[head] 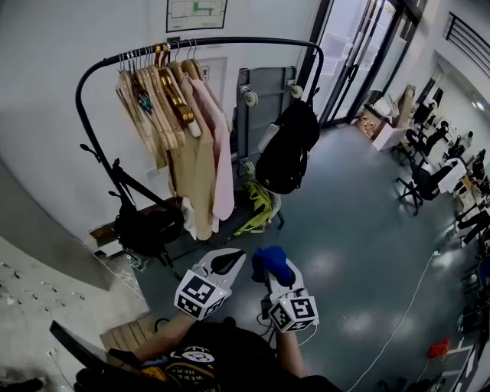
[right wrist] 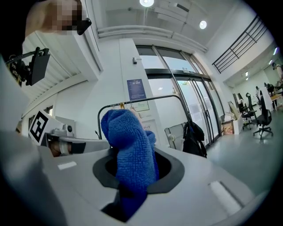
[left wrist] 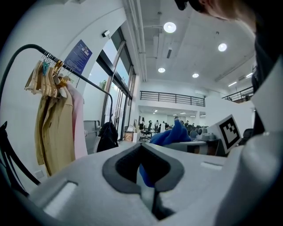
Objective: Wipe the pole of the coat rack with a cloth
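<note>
Over by the white wall, across a stretch of grey floor (head: 360, 222), stands the coat rack (head: 84, 130). Its black pole (head: 200, 41) arches over a row of wooden hangers (head: 157, 84), tan and pink clothes (head: 200, 153) and a black backpack (head: 287, 149).

Both claws are held low and close to the body, well apart from the rack. The right claw (head: 269, 276) is clenched on the blue cloth (head: 272, 264), which sticks up out of it in a fat fold. The left claw (head: 227, 262) looks closed with nothing gripped.

So I'd say wiping hasn't started; this is the approach. Next move, I reckon: walk in and get the cloth pressed against a bare bit of pole, probably the curved corner or an upright, since the hangers crowd the top bar.

As for writing, there's a framed notice (head: 197, 14) on the wall, too small to read. The claws' marker cubes (head: 200, 295) carry only square codes.
</note>
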A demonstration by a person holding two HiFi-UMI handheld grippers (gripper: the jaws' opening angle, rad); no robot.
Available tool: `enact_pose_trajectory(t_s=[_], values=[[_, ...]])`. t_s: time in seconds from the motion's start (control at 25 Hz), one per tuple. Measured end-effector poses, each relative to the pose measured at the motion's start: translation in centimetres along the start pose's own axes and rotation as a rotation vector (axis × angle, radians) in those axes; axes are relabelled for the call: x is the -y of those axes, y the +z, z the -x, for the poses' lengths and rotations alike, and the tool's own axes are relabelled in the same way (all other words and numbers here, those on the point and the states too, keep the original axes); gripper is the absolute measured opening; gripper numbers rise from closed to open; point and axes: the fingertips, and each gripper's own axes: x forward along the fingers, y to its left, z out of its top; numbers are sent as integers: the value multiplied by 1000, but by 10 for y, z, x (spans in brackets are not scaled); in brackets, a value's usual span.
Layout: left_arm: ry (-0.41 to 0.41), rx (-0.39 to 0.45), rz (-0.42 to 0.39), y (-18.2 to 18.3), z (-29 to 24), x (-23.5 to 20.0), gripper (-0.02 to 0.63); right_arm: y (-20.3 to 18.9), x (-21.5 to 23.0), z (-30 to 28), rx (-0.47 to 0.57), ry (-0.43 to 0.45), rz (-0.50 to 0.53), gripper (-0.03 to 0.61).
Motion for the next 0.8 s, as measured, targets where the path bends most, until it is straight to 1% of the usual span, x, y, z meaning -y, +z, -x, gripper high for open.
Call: enact_pose_trajectory(t_s=[0.24,0.36,0.48,0.56,0.8], values=[[14,-13,-19,-5,-23,8,-2,-18,30,1,-51,21,-29,86],[51,-17,-28,-4,-31,5,-2,-26,44,-7,-87,53,-40,86],[86,-7,-20,3,-37,-16,-2,-29,43,-35,-111,106,-46,86],[92,10,-21,11,-45,-35,-2,-24,41,-61,-107,140,-32,86],[78,104,-40,60,-88,-107,-2,15,45,-165,-55,206,31,86]])
